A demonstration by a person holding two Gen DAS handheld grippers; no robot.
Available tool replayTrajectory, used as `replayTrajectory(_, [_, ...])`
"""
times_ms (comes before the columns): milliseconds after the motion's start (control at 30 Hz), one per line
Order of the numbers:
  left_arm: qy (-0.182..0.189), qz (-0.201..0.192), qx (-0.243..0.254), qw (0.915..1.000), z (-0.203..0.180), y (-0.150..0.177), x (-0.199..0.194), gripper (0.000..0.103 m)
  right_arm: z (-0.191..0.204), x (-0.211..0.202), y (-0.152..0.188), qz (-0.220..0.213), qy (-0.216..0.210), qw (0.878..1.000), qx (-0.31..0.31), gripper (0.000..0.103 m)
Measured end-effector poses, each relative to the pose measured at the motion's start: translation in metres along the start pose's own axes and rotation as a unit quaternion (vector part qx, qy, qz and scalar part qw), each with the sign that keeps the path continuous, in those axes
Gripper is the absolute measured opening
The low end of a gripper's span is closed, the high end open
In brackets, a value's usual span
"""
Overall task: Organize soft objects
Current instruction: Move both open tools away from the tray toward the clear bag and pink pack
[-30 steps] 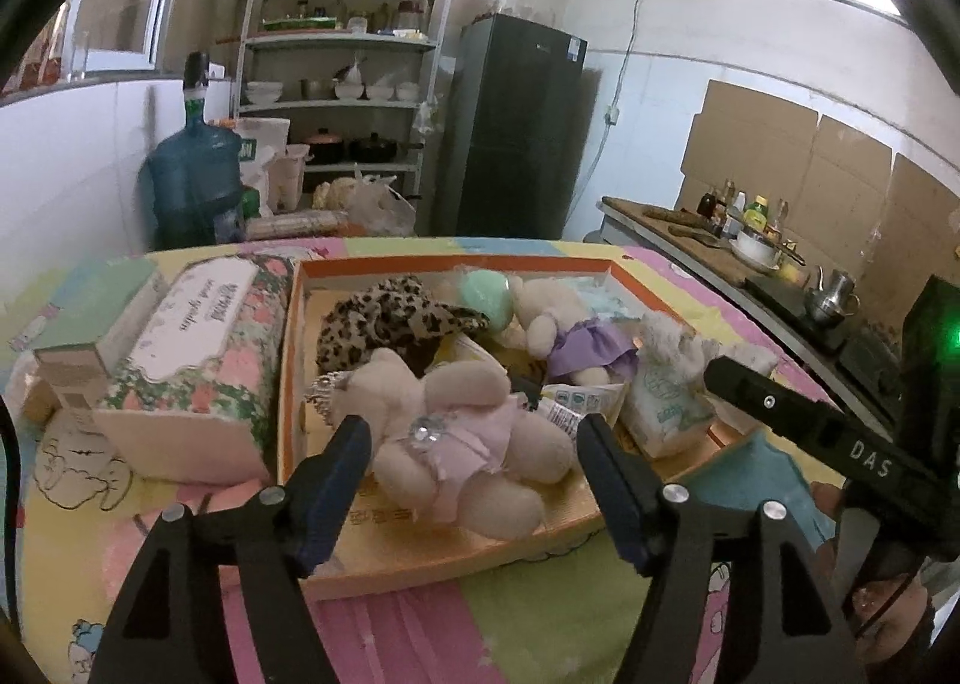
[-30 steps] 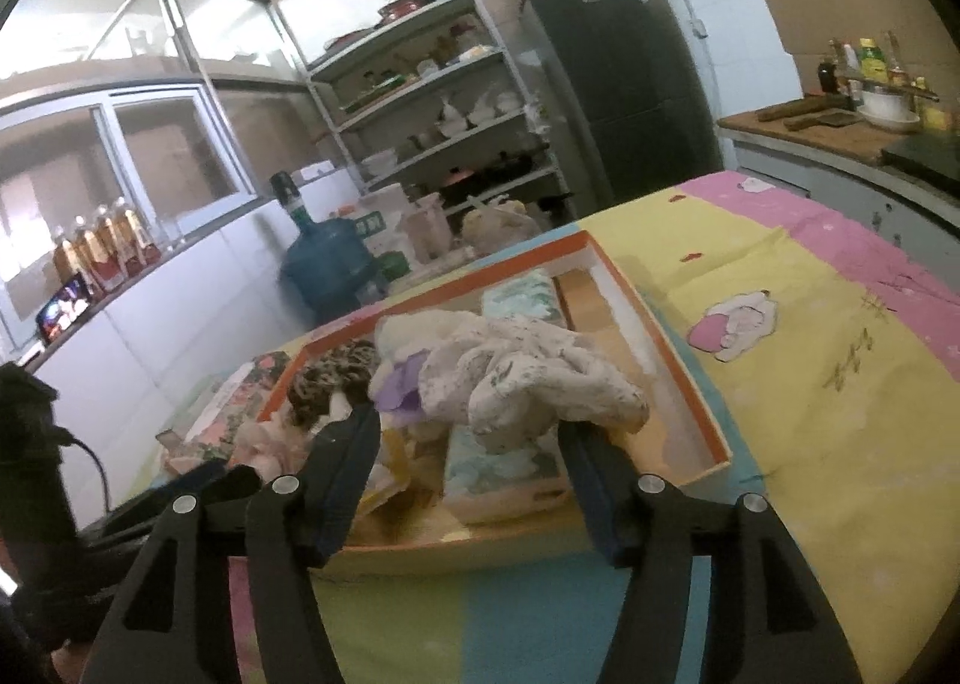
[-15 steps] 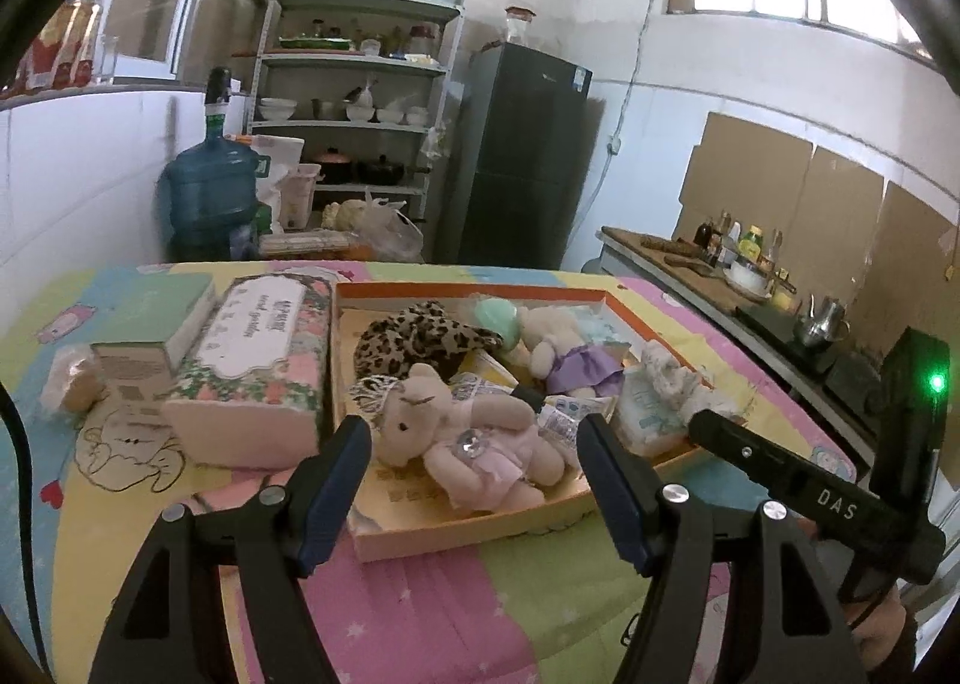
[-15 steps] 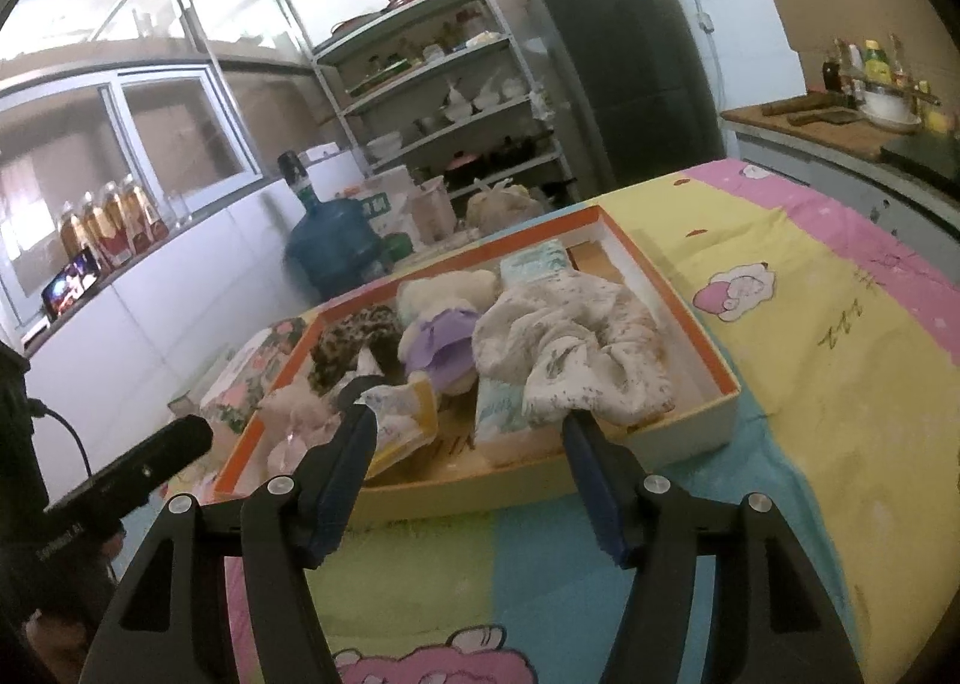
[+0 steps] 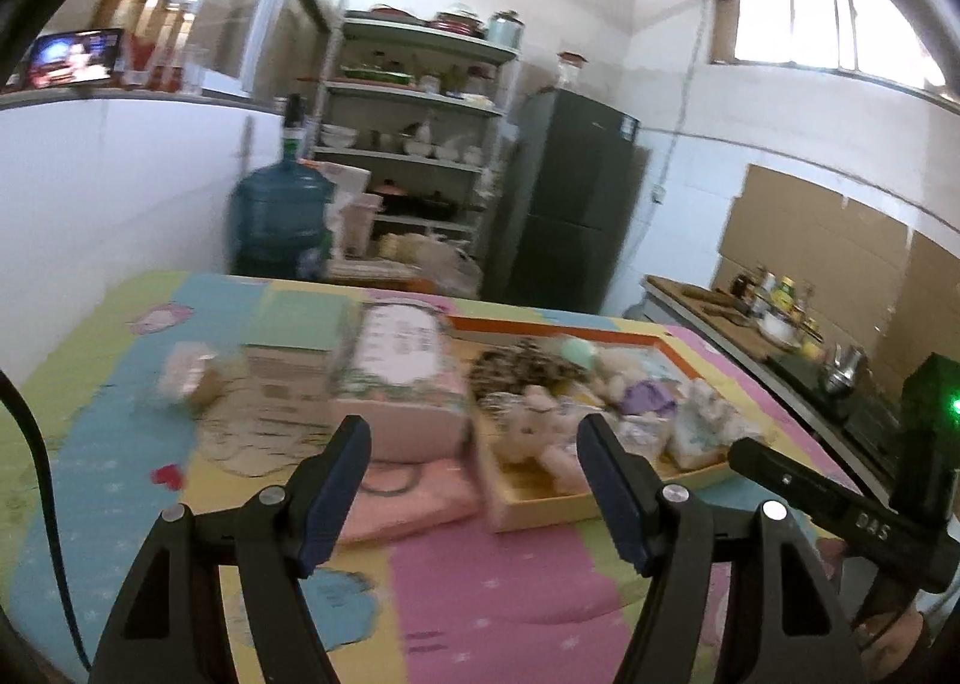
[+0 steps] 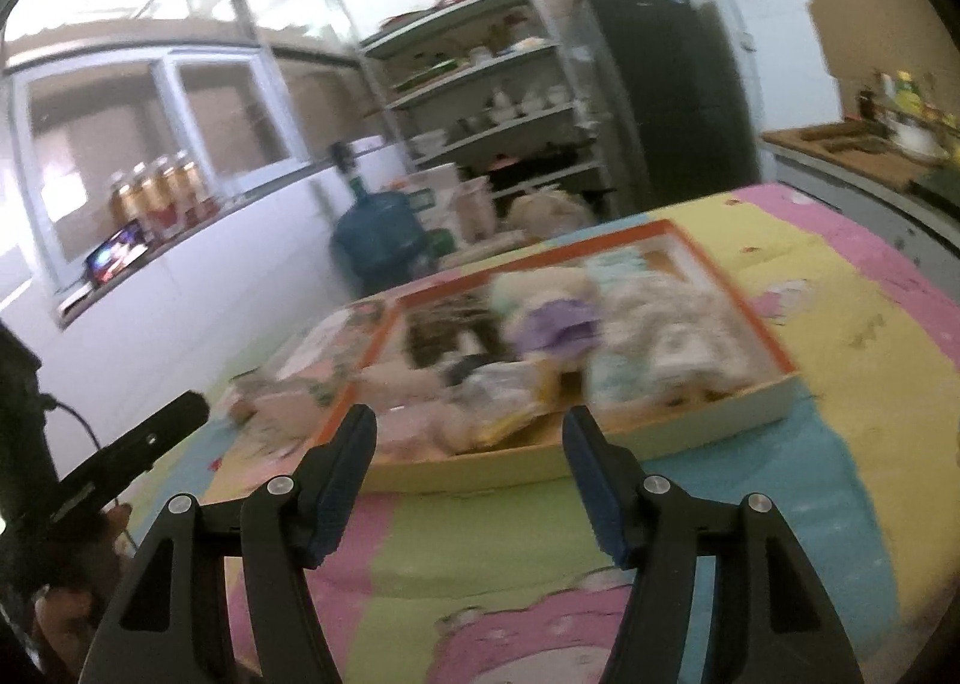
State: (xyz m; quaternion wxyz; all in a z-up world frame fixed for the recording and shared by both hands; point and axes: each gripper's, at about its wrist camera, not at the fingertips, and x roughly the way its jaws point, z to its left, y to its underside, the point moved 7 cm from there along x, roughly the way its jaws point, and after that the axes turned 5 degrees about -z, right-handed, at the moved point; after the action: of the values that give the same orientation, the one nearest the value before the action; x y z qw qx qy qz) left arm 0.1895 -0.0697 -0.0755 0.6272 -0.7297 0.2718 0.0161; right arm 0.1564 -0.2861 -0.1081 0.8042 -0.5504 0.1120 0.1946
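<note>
Patchwork cloth covers the table point(image 5: 492, 612); soft toys point(image 5: 534, 426) lie heaped in the tray point(image 6: 690, 432) at its middle. Left gripper point(image 5: 474, 480) and right gripper point(image 6: 468, 471) hover short of the tray, jaws wide, holding nothing; a blind reach into that heap risks pinching two toys together.

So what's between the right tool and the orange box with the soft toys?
Only bare patchwork tablecloth lies between the open right tool and the orange-rimmed cardboard box of soft toys. The right wrist view shows it.

Both wrist views look slightly down across the table point(image 5: 516, 612), a little back from it, left view from the left; both share the tray point(image 6: 690, 432) and shelves point(image 5: 414, 102).
</note>
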Motion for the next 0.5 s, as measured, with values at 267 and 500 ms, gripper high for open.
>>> replayTrajectory(267, [-0.049,-0.027,-0.029,0.998,0.059,-0.002,-0.039,0.071,0.072,0.019,0.023,0.039,-0.077,0.996,-0.037,0.066])
replayTrajectory(500, [-0.072,-0.038,-0.049,0.9955,0.096,0.005,-0.059,0.071,0.126,0.04,0.051,0.085,-0.124,0.987,-0.054,0.066])
